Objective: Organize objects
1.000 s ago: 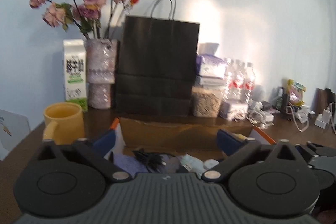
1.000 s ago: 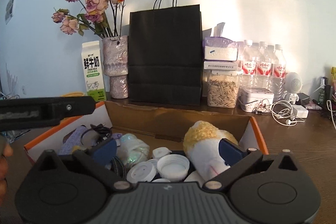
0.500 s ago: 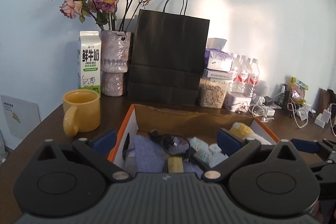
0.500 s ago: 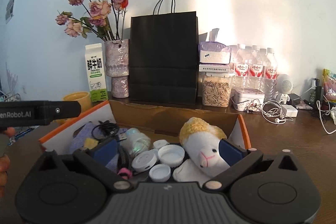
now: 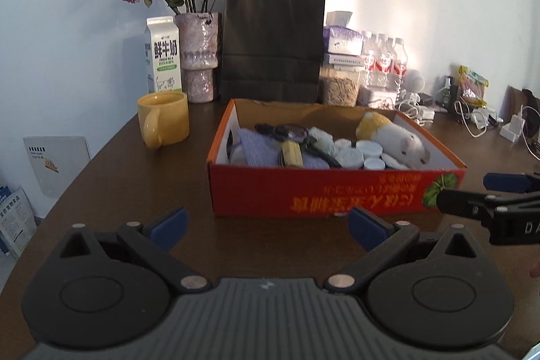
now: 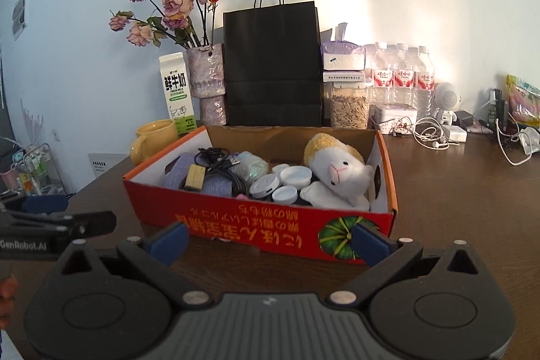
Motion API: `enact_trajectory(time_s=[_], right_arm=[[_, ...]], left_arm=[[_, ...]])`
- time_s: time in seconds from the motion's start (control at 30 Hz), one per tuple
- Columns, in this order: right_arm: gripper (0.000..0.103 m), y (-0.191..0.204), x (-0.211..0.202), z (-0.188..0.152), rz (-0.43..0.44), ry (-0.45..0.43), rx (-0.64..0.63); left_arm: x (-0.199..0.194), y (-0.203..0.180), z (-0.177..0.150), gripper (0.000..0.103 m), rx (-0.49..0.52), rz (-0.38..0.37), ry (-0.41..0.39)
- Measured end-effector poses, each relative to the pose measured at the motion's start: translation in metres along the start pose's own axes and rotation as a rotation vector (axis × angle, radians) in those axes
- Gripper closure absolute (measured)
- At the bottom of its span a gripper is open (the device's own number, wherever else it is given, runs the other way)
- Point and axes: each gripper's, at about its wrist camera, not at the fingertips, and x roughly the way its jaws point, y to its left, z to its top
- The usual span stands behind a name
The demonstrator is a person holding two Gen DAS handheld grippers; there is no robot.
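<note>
A red cardboard box [image 5: 303, 191] [image 6: 256, 225] stands on the brown table. It holds a plush sheep [image 5: 395, 137] [image 6: 337, 171], several white lids [image 5: 357, 154] [image 6: 287, 181], a black cable [image 6: 219, 164], a purple cloth [image 5: 260, 147] and a small wooden block [image 5: 292, 154] [image 6: 195, 176]. My left gripper [image 5: 266, 223] is open and empty, in front of the box. My right gripper [image 6: 270, 240] is open and empty, also in front of the box, and shows at the right edge of the left wrist view [image 5: 489, 198].
Behind the box stand a yellow mug [image 5: 165, 118], a milk carton [image 5: 162, 54], a vase of dried roses [image 5: 197, 56], a black paper bag [image 5: 273, 43], a seed jar [image 6: 349, 105] and water bottles [image 6: 401, 76]. Cables and chargers [image 6: 438, 130] lie at the back right.
Both grippers have pulled back from over the box toward the table's near side. The whole box front now shows. Both grippers stay open and empty.
</note>
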Motion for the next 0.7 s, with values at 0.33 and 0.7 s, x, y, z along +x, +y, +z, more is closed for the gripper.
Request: enact_trajectory(time_s=[0.33, 0.7], right_arm=[[0.0, 0.001, -0.018, -0.007, 0.003, -0.003, 0.004], [0.0, 0.001, -0.02, -0.007, 0.003, -0.006, 0.004]], left_arm=[[-0.016, -0.005, -0.008, 0.0, -0.001, 0.001, 0.0], [-0.018, -0.008, -0.007, 0.0, 0.003, 0.002, -0.003]])
